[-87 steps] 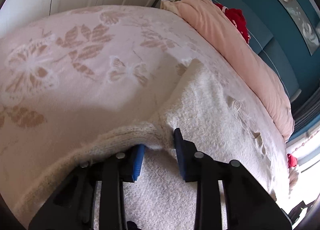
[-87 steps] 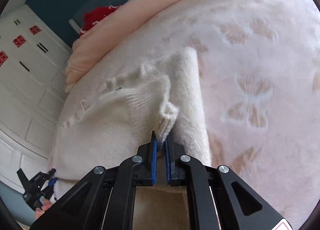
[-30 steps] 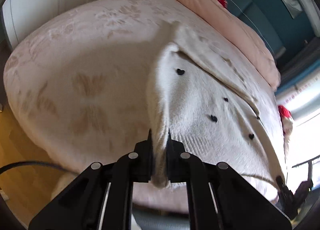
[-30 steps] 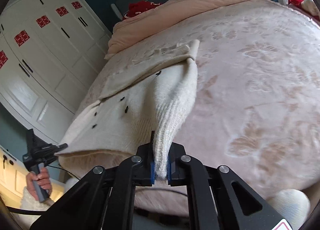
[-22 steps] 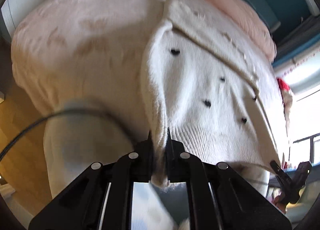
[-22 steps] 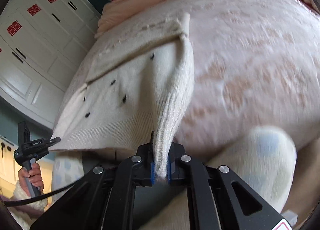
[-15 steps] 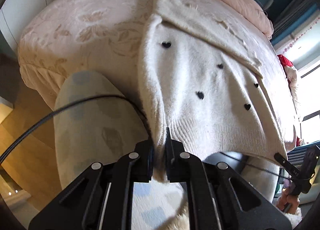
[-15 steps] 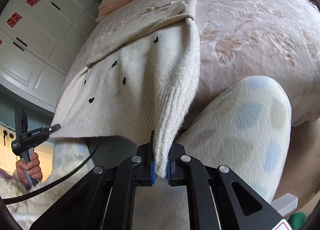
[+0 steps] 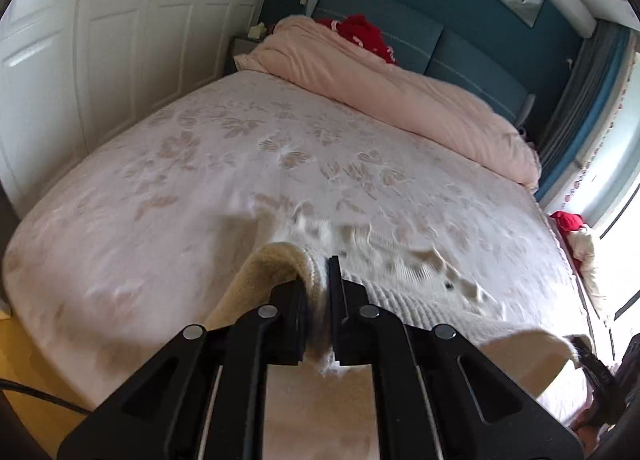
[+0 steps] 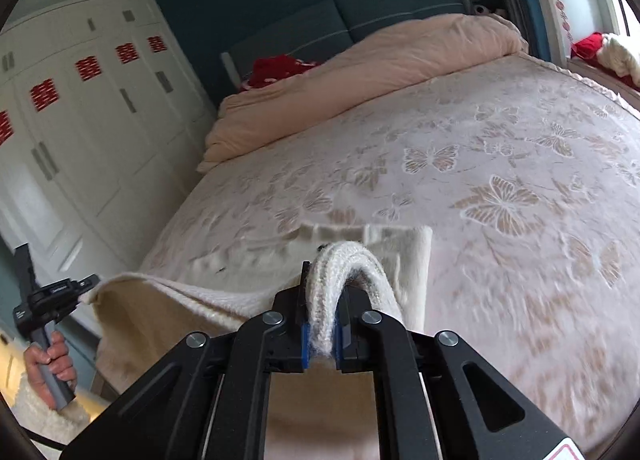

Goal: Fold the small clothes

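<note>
At the bottom of each wrist view, the ribbed hem of the cream sweater [image 9: 316, 284] is pinched in a pair of tongs. The left tongs [image 9: 318, 324] are closed tight on the hem's left corner, and the right tongs [image 10: 322, 324] are clamped on the right corner, with the knit arched up over the blue pads [image 10: 306, 340].

Half a second earlier the hem was hanging off the foot of the bed, over a person's patterned trouser legs, and the front of the sweater with its small black hearts was laid open to view. The hem has now been raised and swung toward 12 o'clock, so that only its paler inner side is seen just beyond the tongs, and the legs have dropped out of sight.

Past the raised hem, toward 12 o'clock, the upper part of the sweater is spread on the butterfly-patterned bedspread [image 10: 500, 180], blurred by motion. The bottom-to-top fold is judged to be under way, not finished, since the hem has not yet been laid down.

Farthest off, at 12 to 1 o'clock, a rolled pink duvet [image 9: 400, 100] lies against the blue headboard [image 9: 460, 48].
</note>
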Demonstrator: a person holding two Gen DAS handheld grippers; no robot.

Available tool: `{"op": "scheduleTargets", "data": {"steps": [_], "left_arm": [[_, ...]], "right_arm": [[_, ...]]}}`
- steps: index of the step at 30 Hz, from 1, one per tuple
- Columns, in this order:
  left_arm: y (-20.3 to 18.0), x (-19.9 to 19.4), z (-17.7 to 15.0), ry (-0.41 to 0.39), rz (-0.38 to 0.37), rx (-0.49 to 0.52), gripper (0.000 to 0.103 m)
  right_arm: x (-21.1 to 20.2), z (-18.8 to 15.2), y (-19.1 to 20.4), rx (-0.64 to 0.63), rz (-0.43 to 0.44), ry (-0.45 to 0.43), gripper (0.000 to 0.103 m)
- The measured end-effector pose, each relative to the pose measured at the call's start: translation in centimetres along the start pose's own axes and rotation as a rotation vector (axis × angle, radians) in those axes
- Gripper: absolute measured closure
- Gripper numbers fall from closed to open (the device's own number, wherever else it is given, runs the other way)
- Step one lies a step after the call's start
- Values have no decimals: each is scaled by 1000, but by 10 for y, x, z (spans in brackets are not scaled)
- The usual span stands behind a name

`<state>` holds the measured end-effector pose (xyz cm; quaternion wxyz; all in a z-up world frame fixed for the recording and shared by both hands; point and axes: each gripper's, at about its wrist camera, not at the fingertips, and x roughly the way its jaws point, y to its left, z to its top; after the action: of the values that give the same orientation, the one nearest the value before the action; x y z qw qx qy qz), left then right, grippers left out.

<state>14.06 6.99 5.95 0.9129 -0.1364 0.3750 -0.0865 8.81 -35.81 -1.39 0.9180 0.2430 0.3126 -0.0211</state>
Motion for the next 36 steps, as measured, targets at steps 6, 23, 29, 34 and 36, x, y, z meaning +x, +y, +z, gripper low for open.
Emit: {"op": "scheduleTargets", "data": {"steps": [6,23,29,34,36], "left_arm": [[-10,128,19,112,116,1,95],[16,112,-12,53,212,99,14],[37,152,-29,240,226,40,18],[40,169,-30,310,235,39,60],[41,166,-24,308,222,29,85]], "right_arm": [[108,5,-33,80,-36,83,89],[40,-30,-41,50,-140,6,22],[69,-48,-24,-33,-182,100,22],[102,-32,-12,-60,-196,149,34],[114,-26,-14,-47,-186,197,95]]}}
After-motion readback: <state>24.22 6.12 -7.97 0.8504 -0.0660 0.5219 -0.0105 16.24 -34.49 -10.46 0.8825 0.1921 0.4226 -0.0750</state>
